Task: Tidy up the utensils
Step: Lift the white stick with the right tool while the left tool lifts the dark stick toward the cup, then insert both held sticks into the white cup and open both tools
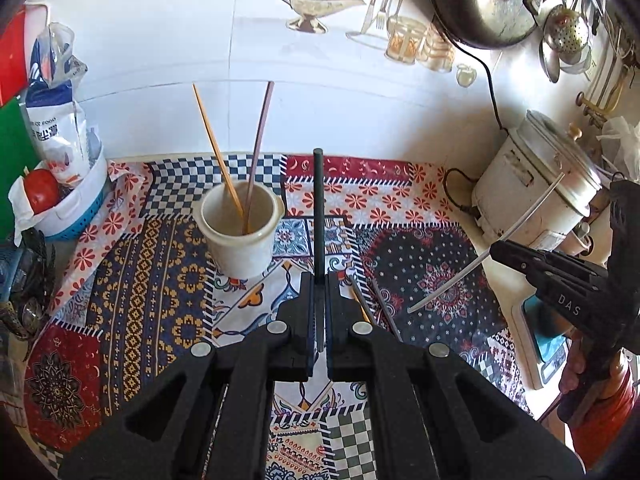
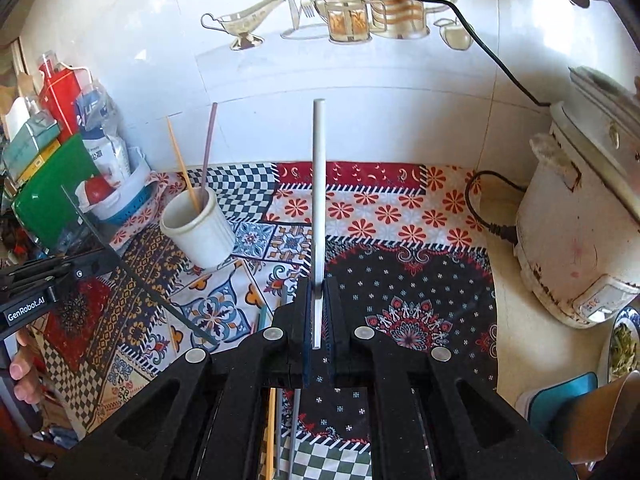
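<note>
My left gripper (image 1: 319, 280) is shut on a black chopstick (image 1: 318, 208) that sticks up past its tips, just right of the white cup (image 1: 240, 236). That cup (image 2: 198, 232) holds a yellow chopstick (image 1: 218, 152) and a brown chopstick (image 1: 260, 144). My right gripper (image 2: 319, 284) is shut on a white chopstick (image 2: 319, 184), raised over the patterned cloth (image 2: 400, 216). In the left wrist view the right gripper (image 1: 494, 249) shows at the right with the white chopstick (image 1: 480, 260) slanting through it. Several more chopsticks (image 1: 380, 308) lie on the cloth beside my left fingers.
A white rice cooker (image 2: 576, 232) with a black cord stands at the right. A basket (image 1: 76, 208) with a tomato and bags sits at the left. A tiled wall backs the counter. A blue-edged scale (image 1: 540, 344) lies at the right edge.
</note>
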A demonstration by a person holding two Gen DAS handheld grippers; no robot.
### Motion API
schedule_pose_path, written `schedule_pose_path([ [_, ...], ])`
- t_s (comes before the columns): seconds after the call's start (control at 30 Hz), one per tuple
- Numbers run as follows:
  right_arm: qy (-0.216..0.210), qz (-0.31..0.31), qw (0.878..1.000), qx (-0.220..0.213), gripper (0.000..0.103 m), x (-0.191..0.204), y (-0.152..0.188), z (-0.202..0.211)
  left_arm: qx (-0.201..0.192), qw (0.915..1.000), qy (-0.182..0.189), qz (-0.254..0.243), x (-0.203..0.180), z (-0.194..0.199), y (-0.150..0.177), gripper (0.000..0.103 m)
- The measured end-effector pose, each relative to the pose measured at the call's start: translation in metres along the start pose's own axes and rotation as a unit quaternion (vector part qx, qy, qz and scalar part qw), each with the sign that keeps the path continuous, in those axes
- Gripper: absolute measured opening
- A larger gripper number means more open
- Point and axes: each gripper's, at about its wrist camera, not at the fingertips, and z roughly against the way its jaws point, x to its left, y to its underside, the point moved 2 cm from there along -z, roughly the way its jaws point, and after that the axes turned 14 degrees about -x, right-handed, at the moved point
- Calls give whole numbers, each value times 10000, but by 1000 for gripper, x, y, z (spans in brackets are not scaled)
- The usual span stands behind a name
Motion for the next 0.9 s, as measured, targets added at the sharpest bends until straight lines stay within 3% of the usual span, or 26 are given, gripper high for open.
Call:
schedule_pose_path([
  [0.9,-1089,431,9887,-937,5,85,-91,-13,-1178,9910,-598,214,50,33,-83,3],
])
